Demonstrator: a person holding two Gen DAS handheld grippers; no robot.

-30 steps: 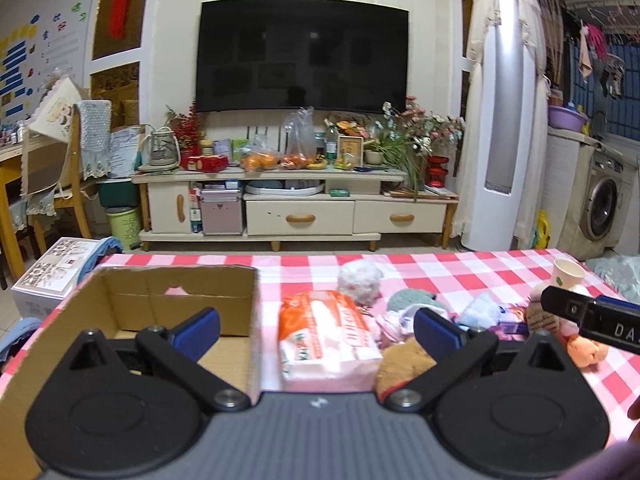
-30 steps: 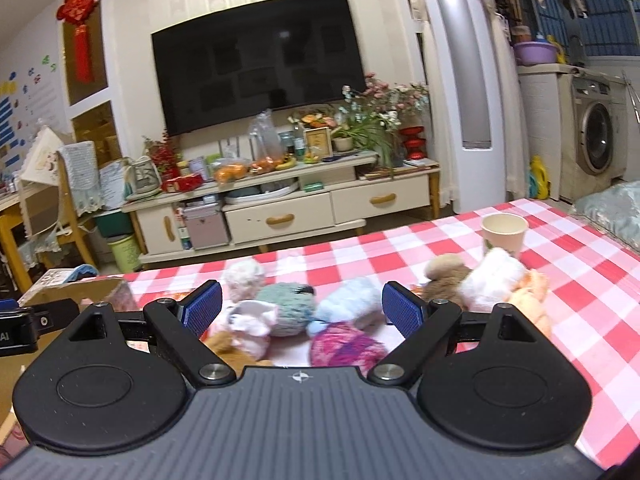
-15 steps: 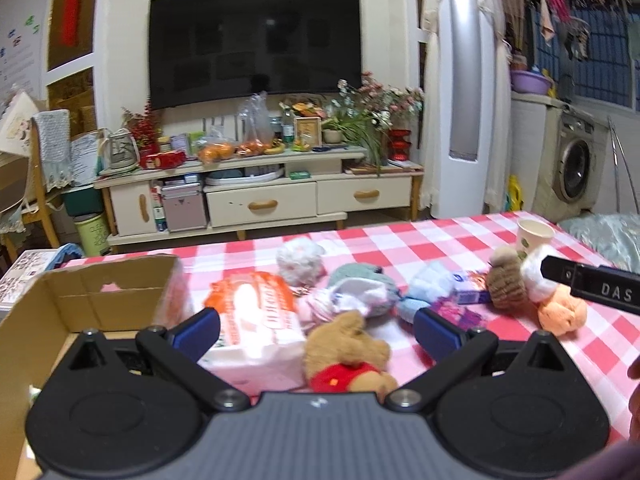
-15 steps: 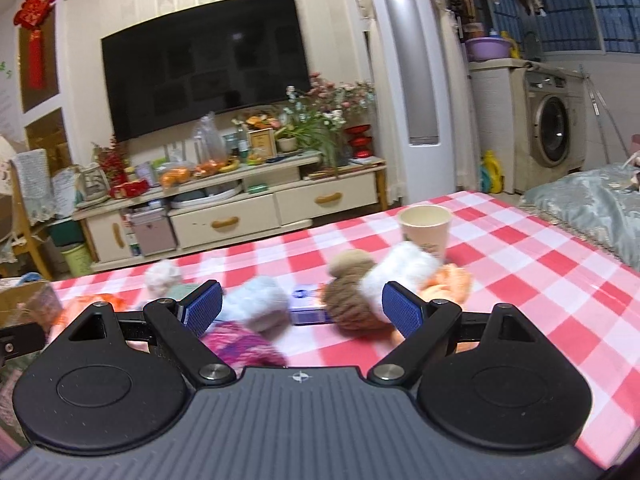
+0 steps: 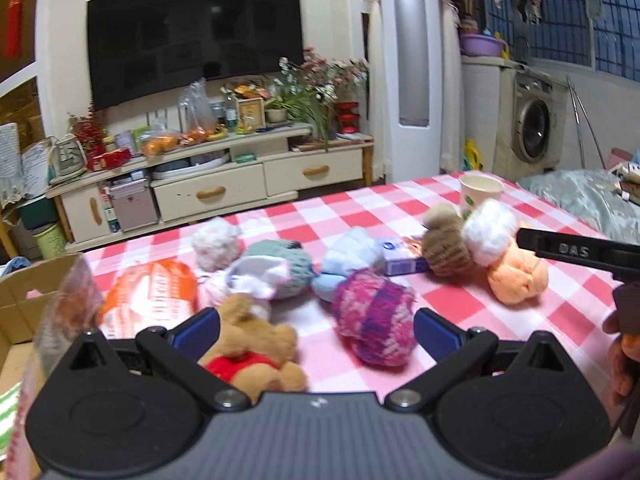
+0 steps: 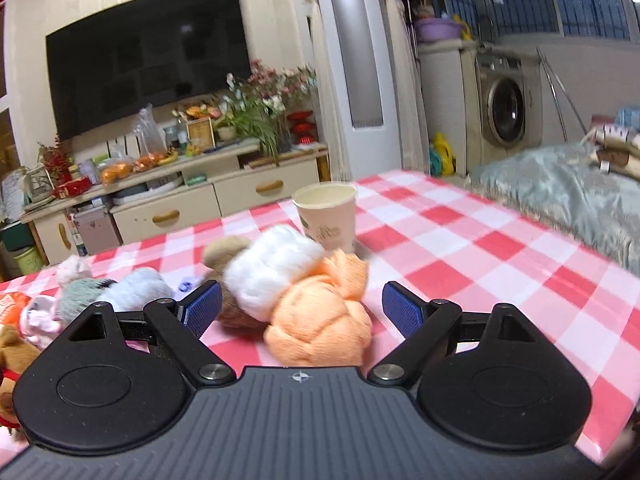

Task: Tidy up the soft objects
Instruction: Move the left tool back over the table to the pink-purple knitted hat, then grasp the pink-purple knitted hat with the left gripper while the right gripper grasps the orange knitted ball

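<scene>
Soft toys and yarn balls lie on the red-checked tablecloth (image 5: 448, 300). My left gripper (image 5: 316, 330) is open, with a brown bear in a red shirt (image 5: 252, 344) and a pink-purple yarn ball (image 5: 374, 316) between its fingers. My right gripper (image 6: 301, 310) is open around an orange yarn ball (image 6: 320, 324), which touches a white fluffy ball (image 6: 272, 272) and a brown ball (image 6: 224, 252). In the left wrist view the orange ball (image 5: 516, 276) lies at the right, under the right gripper's finger (image 5: 576, 250).
A cardboard box (image 5: 20, 300) stands at the table's left edge. An orange tissue pack (image 5: 150, 300) lies beside it. A paper cup (image 6: 326, 216) stands behind the orange ball. A small purple box (image 5: 402, 258) lies among the toys. A grey blanket (image 6: 560, 192) lies to the right.
Both grippers have swung to the right along the table. The left one left the box and tissue pack for the bear and pink yarn; the right one now frames the orange ball.
</scene>
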